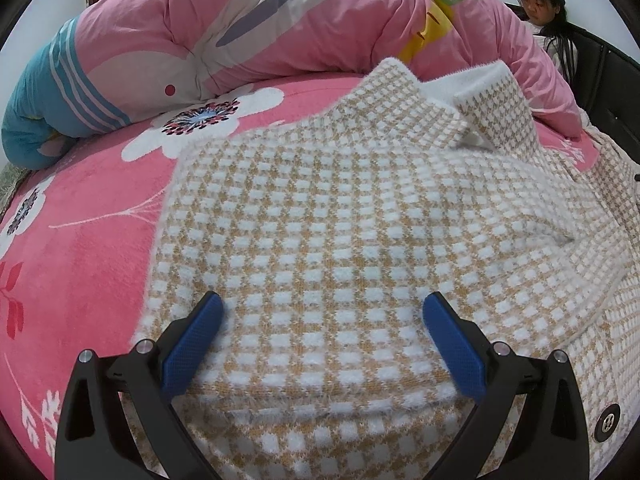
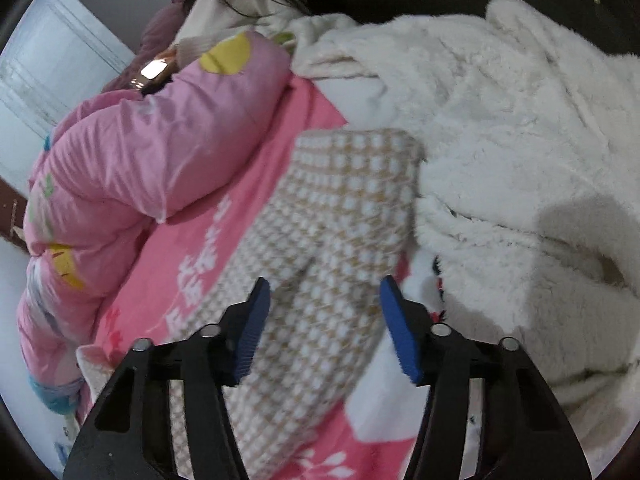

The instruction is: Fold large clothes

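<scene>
A fuzzy sweater in a tan and white check (image 1: 320,208) lies spread on the pink flowered bed sheet (image 1: 80,240), its upper part folded over with a raised corner at the back. My left gripper (image 1: 323,300) hovers low over the sweater's near edge, open wide, with only flat cloth beneath its blue pads. In the right wrist view one checked sleeve (image 2: 344,208) stretches away across the sheet (image 2: 208,232). My right gripper (image 2: 325,283) is open above that sleeve, and its fingertips (image 2: 260,300) do not press the cloth.
A bulky pink quilt (image 1: 240,20) is heaped along the back of the bed, also seen as the pink quilt (image 2: 140,152) left of the sleeve. A white fluffy garment (image 2: 500,120) is piled right of the sleeve. A person (image 1: 544,4) sits beyond the quilt.
</scene>
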Motion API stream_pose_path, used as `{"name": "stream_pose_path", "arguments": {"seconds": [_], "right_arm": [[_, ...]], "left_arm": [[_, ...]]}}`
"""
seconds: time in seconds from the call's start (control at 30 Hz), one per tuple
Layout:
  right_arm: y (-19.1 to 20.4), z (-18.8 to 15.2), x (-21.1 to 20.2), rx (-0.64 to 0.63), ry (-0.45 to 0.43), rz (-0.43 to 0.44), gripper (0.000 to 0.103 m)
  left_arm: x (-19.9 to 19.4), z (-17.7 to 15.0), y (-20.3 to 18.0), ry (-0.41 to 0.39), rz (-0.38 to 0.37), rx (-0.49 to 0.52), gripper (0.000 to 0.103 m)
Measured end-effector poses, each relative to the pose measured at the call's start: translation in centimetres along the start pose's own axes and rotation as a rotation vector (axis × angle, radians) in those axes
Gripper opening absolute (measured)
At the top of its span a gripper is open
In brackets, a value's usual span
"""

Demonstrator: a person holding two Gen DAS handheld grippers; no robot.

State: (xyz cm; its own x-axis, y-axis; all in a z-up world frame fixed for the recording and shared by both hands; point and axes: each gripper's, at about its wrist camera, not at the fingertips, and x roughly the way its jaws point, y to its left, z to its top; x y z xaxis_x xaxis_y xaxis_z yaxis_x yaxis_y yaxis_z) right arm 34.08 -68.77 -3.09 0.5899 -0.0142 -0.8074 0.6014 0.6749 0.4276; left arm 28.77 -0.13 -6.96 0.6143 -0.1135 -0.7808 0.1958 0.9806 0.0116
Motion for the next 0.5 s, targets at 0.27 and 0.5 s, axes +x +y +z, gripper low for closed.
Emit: {"name": "stream_pose_path", "arguments": {"seconds": [0.27, 0.5], "right_arm": [[-1.1, -0.4, 1.5, 0.035, -0.018, -0.064, 0.028], [1.2, -2.0, -0.7, -0.099, -0.139, -0.179, 0.006]], "left_arm": [[0.1, 0.1, 0.1, -0.003, 0.003, 0.000, 0.098], [0.2, 0.1, 0.1, -0.005, 0.003, -0.001, 0.098]]}}
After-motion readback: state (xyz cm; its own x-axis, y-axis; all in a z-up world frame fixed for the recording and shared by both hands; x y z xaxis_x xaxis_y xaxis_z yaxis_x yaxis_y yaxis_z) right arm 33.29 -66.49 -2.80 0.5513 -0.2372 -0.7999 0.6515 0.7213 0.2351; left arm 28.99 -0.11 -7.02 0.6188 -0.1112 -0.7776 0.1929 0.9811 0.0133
